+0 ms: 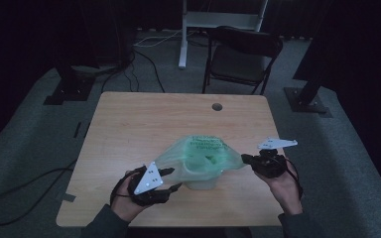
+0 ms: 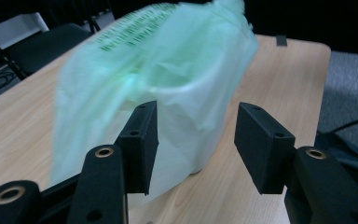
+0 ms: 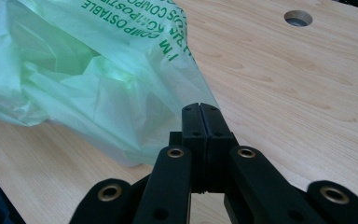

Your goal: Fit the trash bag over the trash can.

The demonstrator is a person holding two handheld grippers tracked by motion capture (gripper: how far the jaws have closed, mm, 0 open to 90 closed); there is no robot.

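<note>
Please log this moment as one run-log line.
left gripper: open, beside bag | right gripper: shut on green bag edge | bag on table

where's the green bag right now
In the high view the green bag sits near the front middle of the table, between the left gripper and the right gripper, which pinches its edge.

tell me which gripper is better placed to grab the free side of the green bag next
Left. The left gripper is open with the green compostable bag just ahead of it, nothing between its jaws. The right gripper is already shut on the bag's other edge, so it looks committed to holding.
</note>
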